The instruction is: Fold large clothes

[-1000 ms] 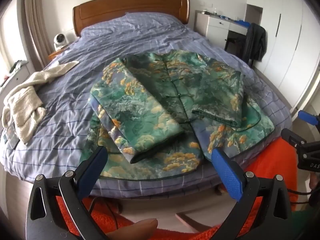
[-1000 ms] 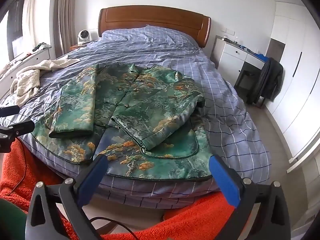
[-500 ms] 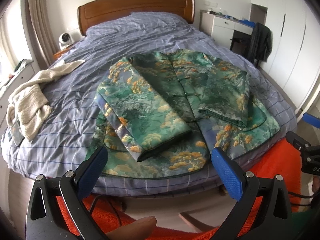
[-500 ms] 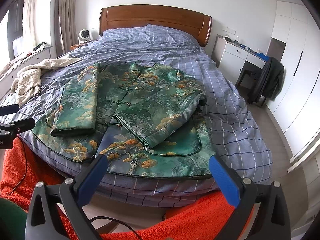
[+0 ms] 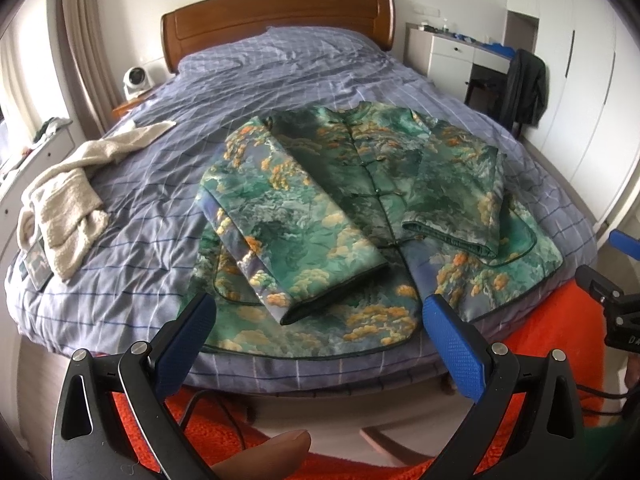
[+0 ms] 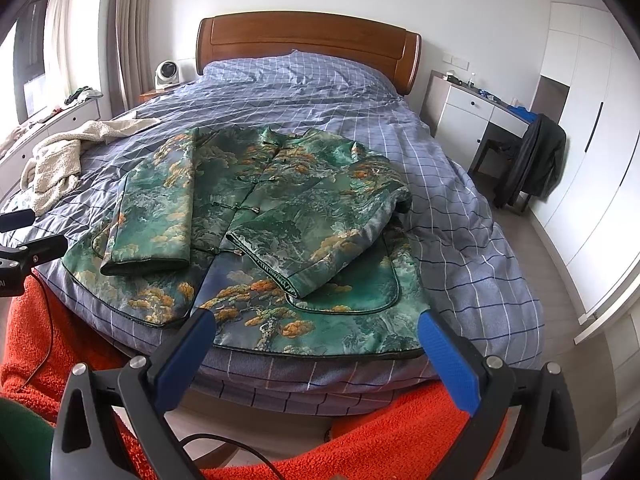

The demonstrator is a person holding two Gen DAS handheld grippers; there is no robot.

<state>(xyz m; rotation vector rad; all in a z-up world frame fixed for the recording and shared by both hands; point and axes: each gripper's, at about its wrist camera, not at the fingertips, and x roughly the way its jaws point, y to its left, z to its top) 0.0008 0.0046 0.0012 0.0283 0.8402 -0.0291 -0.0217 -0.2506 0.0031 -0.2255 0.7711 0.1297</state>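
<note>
Here is the green patterned jacket (image 5: 360,208), lying face up across the near end of the bed (image 5: 132,208), filling the centre of both wrist views, its collar pointing toward the wooden headboard (image 5: 276,12) at the top of the frame. Both sleeves are folded in over the front — the left sleeve (image 5: 296,236) runs diagonally down to a cuff just above the hem, and the right sleeve (image 6: 316,236) crosses the other half of the chest in the same way. The hem lies right at the bed's near edge, low in the frame. The left gripper (image 5: 316,336) sits at the bottom of its view with its blue pads spread wide, holding nothing and hanging short of the hem, apart from the cloth. The right gripper (image 6: 312,336) matches it — jaws wide apart, empty, poised in front of the hem without touching it. Each gripper shows at the side edge of the other's view, so the two are side by side. A cream towel (image 5: 64,208) lies crumpled on the bed at the left of the frame, well apart from the jacket. Orange fabric (image 6: 400,432) fills the lower edge beneath both grippers. At upper right a dark garment (image 6: 532,164) hangs over a chair beside a white desk (image 6: 468,108), and a small white fan (image 5: 134,80) stands left of the headboard.
</note>
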